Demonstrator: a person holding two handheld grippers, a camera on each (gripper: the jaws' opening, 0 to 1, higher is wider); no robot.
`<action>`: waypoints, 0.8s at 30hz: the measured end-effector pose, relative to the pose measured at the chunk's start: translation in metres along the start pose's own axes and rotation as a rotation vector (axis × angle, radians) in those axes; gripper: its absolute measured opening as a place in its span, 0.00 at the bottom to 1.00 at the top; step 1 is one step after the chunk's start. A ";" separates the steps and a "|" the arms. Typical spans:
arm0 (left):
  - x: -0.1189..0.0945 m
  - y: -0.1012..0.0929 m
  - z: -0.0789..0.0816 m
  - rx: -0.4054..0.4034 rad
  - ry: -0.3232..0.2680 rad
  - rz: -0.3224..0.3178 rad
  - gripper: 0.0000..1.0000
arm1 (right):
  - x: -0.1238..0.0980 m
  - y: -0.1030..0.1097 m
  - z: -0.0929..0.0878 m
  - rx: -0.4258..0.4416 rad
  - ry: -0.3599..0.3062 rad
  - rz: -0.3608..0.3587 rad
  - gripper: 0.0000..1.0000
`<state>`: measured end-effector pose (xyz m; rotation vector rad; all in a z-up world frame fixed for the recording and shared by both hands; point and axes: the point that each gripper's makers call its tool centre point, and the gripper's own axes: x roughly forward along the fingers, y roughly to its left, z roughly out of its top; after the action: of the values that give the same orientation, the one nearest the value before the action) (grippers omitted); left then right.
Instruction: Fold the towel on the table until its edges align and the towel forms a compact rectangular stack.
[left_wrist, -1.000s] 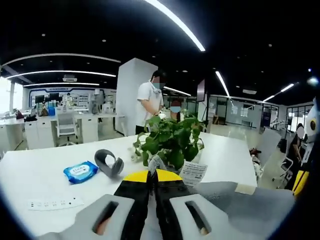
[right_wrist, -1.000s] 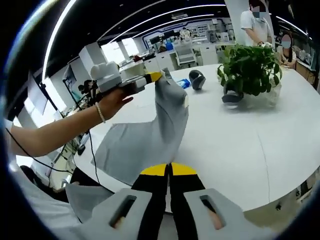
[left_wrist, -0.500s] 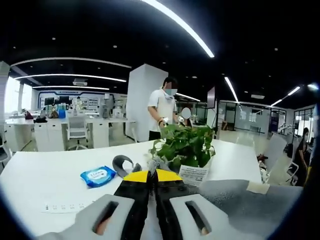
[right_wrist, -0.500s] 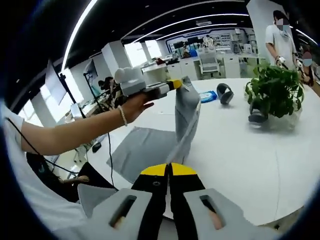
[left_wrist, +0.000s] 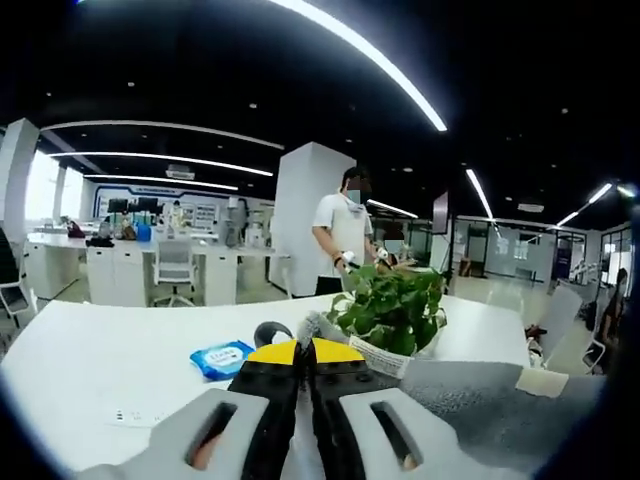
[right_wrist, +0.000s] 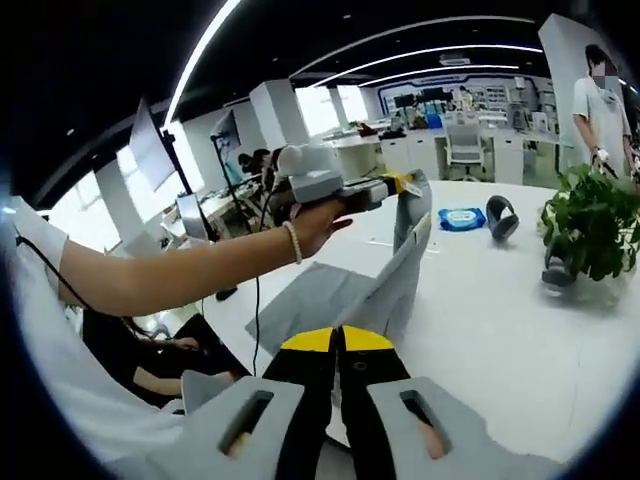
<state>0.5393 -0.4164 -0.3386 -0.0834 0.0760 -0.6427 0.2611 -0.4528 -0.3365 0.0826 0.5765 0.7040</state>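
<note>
The grey towel (right_wrist: 396, 272) hangs in a raised fold over the white table (right_wrist: 500, 330), with its lower part lying flat (right_wrist: 305, 300). My left gripper (right_wrist: 405, 184), held in a hand, is shut on the towel's upper corner. In the left gripper view the jaws (left_wrist: 305, 350) meet on that corner, and the grey cloth (left_wrist: 480, 405) spreads to the lower right. My right gripper (right_wrist: 338, 338) is shut on the towel's near edge, low in the right gripper view.
A potted plant (right_wrist: 598, 222) stands on the table at the right. A blue wipes pack (right_wrist: 462, 217) and black headphones (right_wrist: 499, 215) lie beyond the towel. A white power strip (left_wrist: 135, 415) lies at the left. A person (left_wrist: 344, 238) stands behind the table.
Both views have swung, so the plant sits further right in each. The towel stays held up between both shut grippers, and its hanging part looks narrower.
</note>
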 end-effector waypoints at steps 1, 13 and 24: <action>-0.003 0.003 0.003 -0.002 -0.004 0.002 0.03 | 0.002 0.005 0.002 -0.015 0.002 0.011 0.00; -0.028 0.038 0.013 -0.002 -0.024 0.054 0.03 | 0.027 0.048 0.011 -0.090 0.014 0.092 0.00; -0.053 0.066 0.008 0.000 -0.018 0.084 0.03 | 0.060 0.089 0.006 -0.159 0.058 0.199 0.00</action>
<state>0.5373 -0.3319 -0.3352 -0.0857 0.0620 -0.5583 0.2492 -0.3458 -0.3367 -0.0291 0.5703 0.9463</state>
